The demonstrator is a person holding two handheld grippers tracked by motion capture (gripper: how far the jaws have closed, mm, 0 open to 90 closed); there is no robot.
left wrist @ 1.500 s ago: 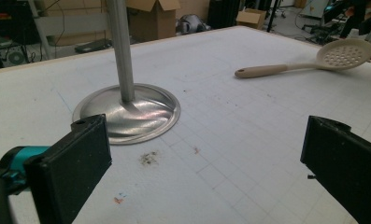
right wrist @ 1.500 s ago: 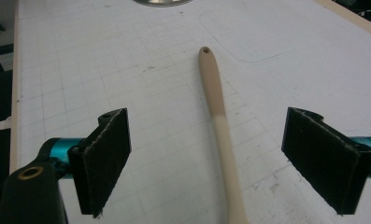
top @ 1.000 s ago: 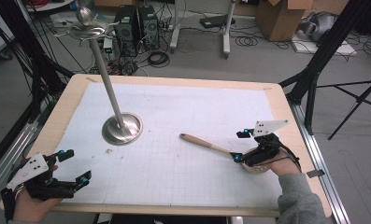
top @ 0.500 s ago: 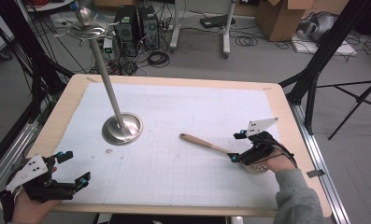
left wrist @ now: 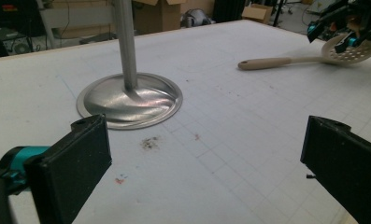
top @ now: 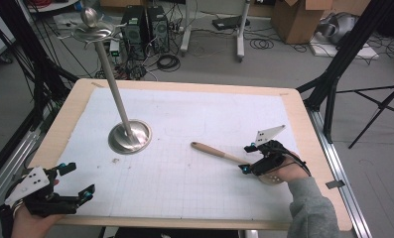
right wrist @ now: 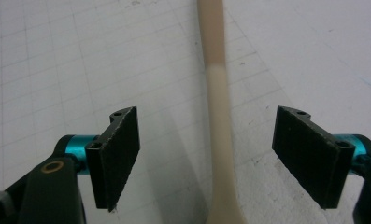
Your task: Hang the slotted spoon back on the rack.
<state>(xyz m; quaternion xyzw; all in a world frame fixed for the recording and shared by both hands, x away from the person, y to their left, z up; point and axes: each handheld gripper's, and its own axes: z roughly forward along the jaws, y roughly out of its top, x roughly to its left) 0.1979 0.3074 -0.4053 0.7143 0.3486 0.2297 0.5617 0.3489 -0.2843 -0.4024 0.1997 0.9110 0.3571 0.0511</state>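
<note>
1. Since a second ago, my right tool has sunk over the slotted spoon, jaws just narrowing but apart, straddling its handle untouched.
2. Spoon lies flat on the desk, right of the steel stand.
3. Left tool hangs open, well left of the stand.
4. Step: grasping. Next I'd lower slightly and clamp the handle squarely.

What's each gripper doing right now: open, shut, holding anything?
Left gripper: open, holding nothing.
Right gripper: open, jaws just closing in around the spoon handle, pads not yet on it.
</note>
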